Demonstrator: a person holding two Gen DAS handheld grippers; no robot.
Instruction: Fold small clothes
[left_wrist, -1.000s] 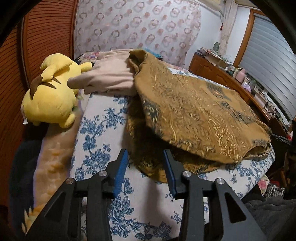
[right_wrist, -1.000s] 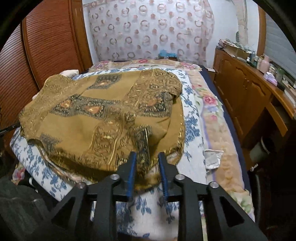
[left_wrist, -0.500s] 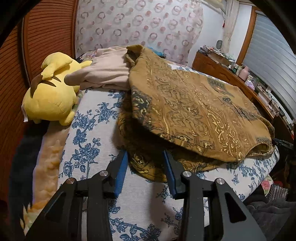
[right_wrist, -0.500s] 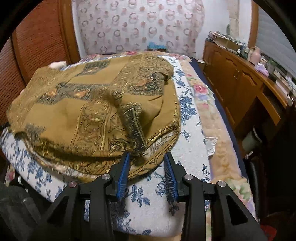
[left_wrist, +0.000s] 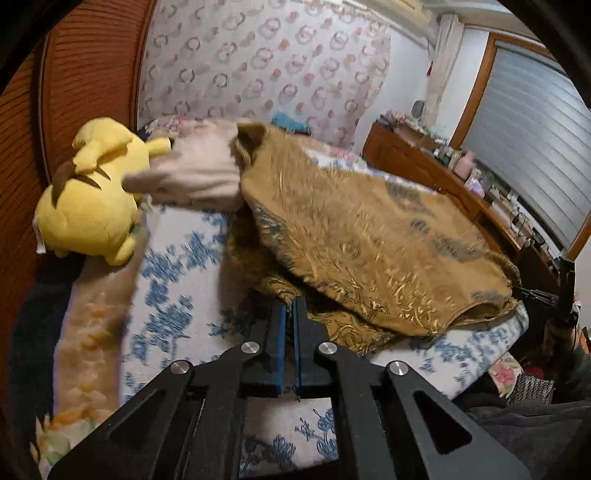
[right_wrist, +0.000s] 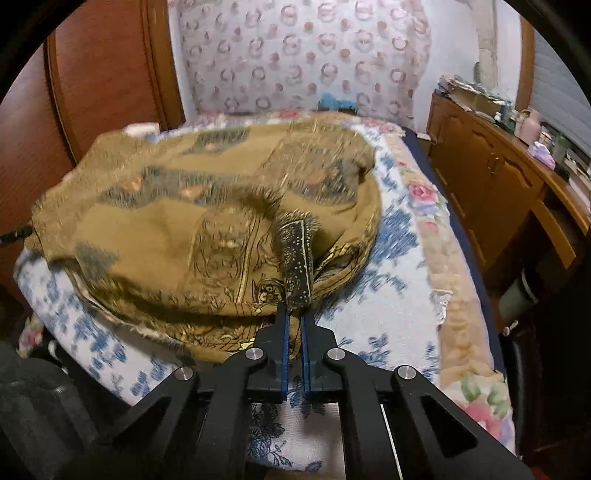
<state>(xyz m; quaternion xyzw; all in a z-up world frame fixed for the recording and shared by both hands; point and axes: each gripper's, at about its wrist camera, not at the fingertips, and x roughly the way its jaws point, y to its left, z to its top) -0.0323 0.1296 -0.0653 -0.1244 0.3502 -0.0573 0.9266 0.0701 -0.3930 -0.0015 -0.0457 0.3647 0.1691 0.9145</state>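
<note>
A brown garment with gold and dark patterns lies folded over on the blue-flowered bed sheet. In the left wrist view my left gripper is at the garment's near left edge, its jaws closing together on the hem of the lower layer. In the right wrist view the same garment fills the middle of the bed. My right gripper is closing on its near right edge. A dark patterned strip of cloth stands up from between the pads.
A yellow plush toy and a beige folded garment lie at the head of the bed, by the wooden wall. A wooden dresser with clutter on top runs along the bed's right side. Dark cloth lies below the bed's near edge.
Both grippers went from open around the garment's near edge to closed on it. The left gripper has risen a little and the cloth has shifted with it.
</note>
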